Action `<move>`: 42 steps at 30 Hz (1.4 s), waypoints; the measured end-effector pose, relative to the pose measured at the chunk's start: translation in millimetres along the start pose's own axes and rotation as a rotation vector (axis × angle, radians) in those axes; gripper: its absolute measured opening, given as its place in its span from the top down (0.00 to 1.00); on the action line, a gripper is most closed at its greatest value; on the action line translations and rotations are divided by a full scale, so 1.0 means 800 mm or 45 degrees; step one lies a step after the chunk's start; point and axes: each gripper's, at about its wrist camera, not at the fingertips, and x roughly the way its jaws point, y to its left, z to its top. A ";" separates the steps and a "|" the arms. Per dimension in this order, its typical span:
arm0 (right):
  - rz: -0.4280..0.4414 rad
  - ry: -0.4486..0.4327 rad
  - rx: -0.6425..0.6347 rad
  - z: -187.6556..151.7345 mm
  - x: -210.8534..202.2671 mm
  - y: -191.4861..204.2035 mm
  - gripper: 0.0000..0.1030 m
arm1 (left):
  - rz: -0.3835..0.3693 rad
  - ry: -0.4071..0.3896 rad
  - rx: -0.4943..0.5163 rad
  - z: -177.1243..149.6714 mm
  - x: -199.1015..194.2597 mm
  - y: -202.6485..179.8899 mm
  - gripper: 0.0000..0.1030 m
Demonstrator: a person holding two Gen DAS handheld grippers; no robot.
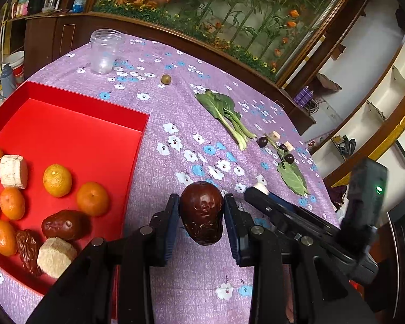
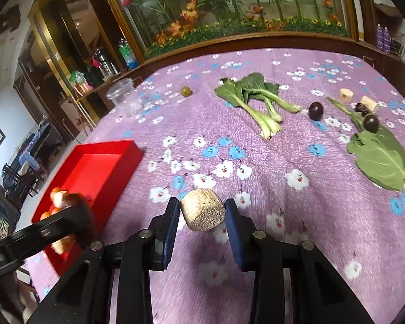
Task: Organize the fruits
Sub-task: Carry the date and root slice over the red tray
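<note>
Both loads could slip short of the shallow red tray: the left gripper fingers pinch a wrinkled dark-red date, while the right gripper fingers clamp a pale round banana slice by its edges.

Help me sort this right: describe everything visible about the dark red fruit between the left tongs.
The dark red fruit looks like a large dried jujube: glossy maroon-brown skin, wrinkled and dented, with pale scuffs near its lower end. It stands roughly upright, pinched at its sides between the blue pads of the left tongs, above the purple flowered tablecloth, just right of the red tray.
</note>
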 end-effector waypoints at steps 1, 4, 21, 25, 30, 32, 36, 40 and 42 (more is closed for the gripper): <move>0.004 -0.009 0.003 -0.002 -0.007 0.002 0.64 | -0.003 -0.003 0.002 0.000 -0.002 -0.001 0.69; 0.025 -0.043 0.026 -0.012 -0.031 0.006 0.64 | -0.017 -0.013 0.012 -0.004 -0.011 -0.006 0.69; 0.024 -0.180 0.159 -0.067 -0.117 0.010 0.64 | -0.141 -0.043 0.073 -0.036 -0.057 -0.032 0.69; 0.021 -0.204 0.179 -0.076 -0.134 0.005 0.64 | -0.175 -0.025 0.074 -0.044 -0.056 -0.036 0.69; 0.187 -0.202 0.284 -0.074 -0.150 -0.010 0.64 | -0.204 -0.057 0.078 -0.049 -0.071 -0.037 0.69; 0.398 -0.181 0.398 -0.072 -0.152 -0.025 0.64 | -0.199 -0.077 0.070 -0.047 -0.080 -0.032 0.69; 0.777 -0.123 0.592 -0.071 -0.142 -0.044 0.63 | -0.182 -0.108 0.062 -0.048 -0.092 -0.024 0.69; 0.946 -0.045 0.681 -0.072 -0.122 -0.042 0.63 | -0.167 -0.094 0.045 -0.044 -0.087 -0.014 0.69; 0.979 -0.003 0.713 -0.068 -0.109 -0.037 0.63 | -0.153 -0.093 0.025 -0.039 -0.087 -0.005 0.69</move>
